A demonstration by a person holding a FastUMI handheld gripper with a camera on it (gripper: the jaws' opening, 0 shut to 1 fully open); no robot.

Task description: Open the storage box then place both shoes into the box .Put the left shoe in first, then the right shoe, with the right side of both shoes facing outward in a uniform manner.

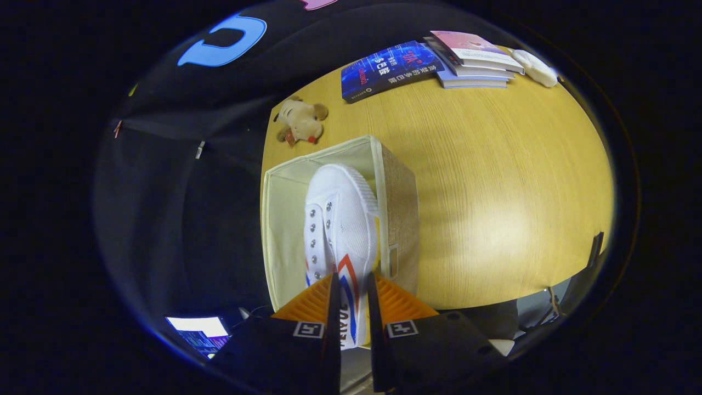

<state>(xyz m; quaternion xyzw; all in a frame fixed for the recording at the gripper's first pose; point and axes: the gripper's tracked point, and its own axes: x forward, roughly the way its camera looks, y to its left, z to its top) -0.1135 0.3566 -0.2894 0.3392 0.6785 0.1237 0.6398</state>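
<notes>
A white canvas shoe (340, 219) with red and blue side stripes hangs on its side over the open fabric storage box (400, 203), toe pointing away from me. My gripper (351, 282) is shut on the shoe's heel end, both fingers pressing its sides. The box is beige outside and cream inside, and stands at the wooden table's (493, 192) edge. The shoe covers much of the box's inside, so I cannot tell whether anything lies under it.
A small plush toy (300, 122) lies beyond the box near the table's edge. A blue book (389, 68), a stack of books (474, 60) and a white lump (535, 67) lie at the far side. A lit screen (200, 329) sits below the table.
</notes>
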